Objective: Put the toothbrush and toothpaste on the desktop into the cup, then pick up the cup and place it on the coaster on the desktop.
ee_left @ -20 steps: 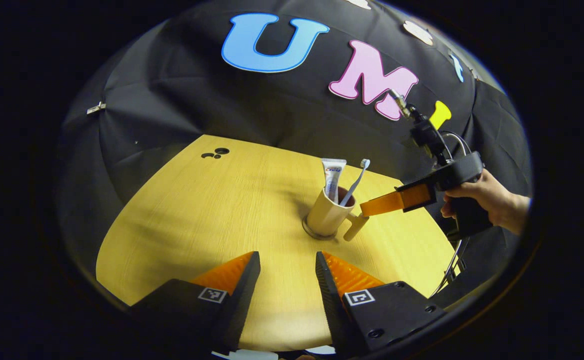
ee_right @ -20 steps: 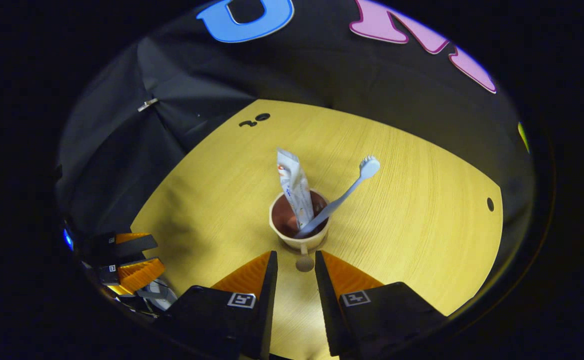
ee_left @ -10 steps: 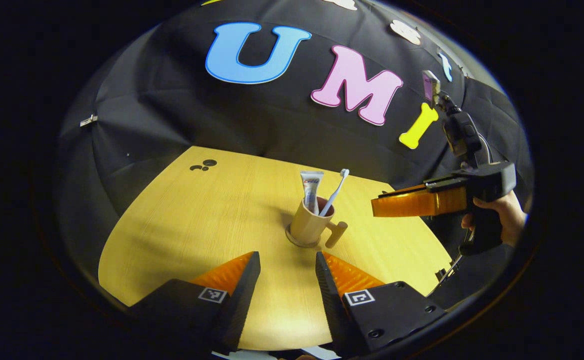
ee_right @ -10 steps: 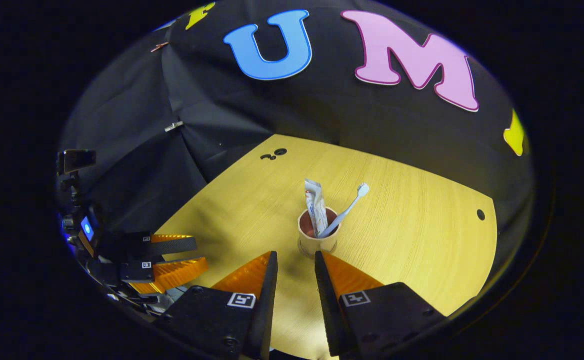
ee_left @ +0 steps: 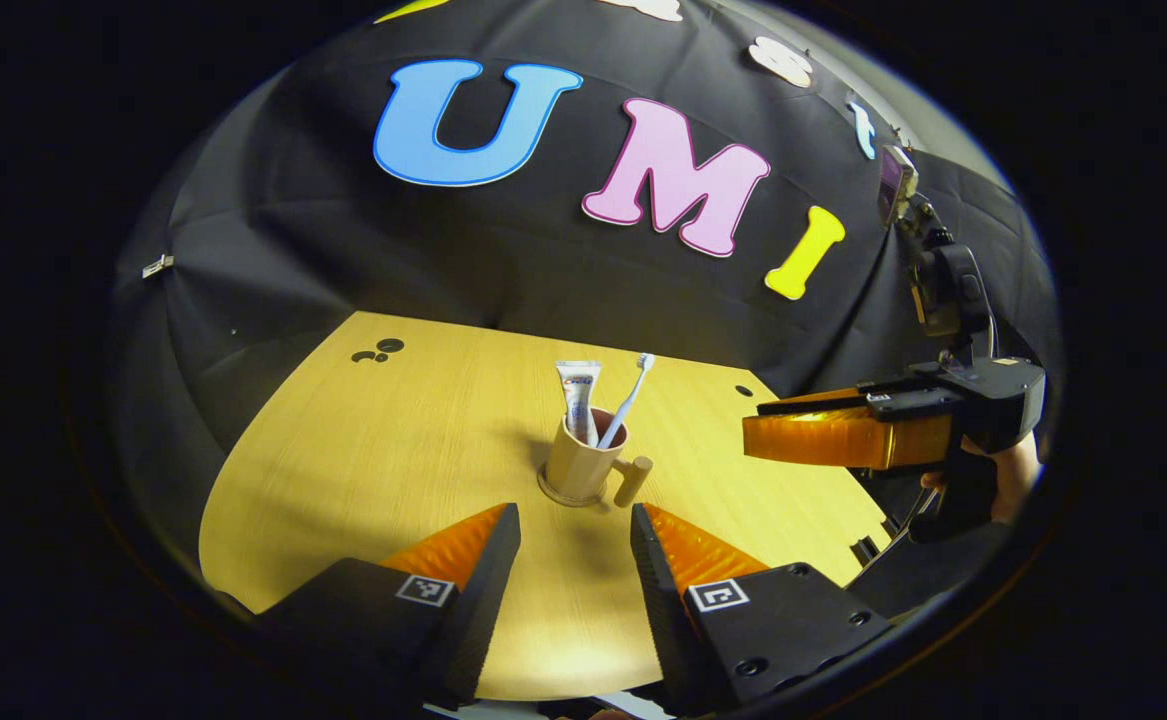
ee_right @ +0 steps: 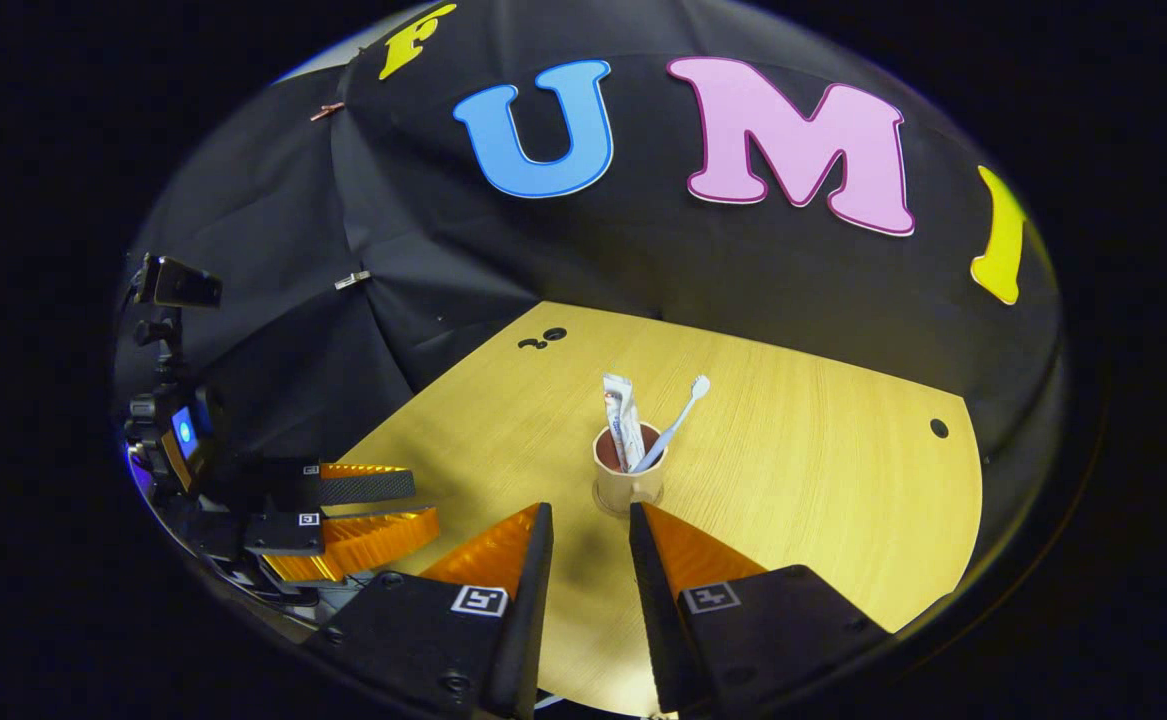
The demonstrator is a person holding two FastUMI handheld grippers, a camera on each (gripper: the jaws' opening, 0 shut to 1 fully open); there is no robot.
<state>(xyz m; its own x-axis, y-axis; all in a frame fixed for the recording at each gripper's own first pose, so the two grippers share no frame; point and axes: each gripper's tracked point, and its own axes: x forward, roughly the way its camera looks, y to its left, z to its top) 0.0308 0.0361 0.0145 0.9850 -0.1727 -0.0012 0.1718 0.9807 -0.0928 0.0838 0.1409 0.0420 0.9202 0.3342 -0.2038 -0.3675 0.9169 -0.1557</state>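
Observation:
A beige cup [ee_left: 575, 468] stands upright on a round coaster [ee_left: 555, 497] in the middle of the wooden table [ee_left: 393, 450], handle [ee_left: 633, 480] pointing right. A white toothpaste tube [ee_left: 579, 400] and a white toothbrush [ee_left: 631, 395] stick up out of it. My left gripper [ee_left: 573, 530] is open, low in front of the cup and apart from it. My right gripper [ee_left: 793, 435] hovers to the right of the cup, held by a hand [ee_left: 1013, 470]. In the right gripper view the cup [ee_right: 628, 482] sits just beyond my open right gripper [ee_right: 588, 530], with tube [ee_right: 621, 418] and brush [ee_right: 678, 420] inside; the left gripper [ee_right: 373, 510] is at the left.
The table has small dark holes at its far left [ee_left: 378, 350] and far right [ee_left: 743, 391]. Black cloth closes the booth right behind the table's far edge. Bare tabletop [ee_right: 823, 500] lies on both sides of the cup.
My right gripper has drawn back from the cup's handle and away from the table. The left gripper has also backed off. The cup stays on the coaster.

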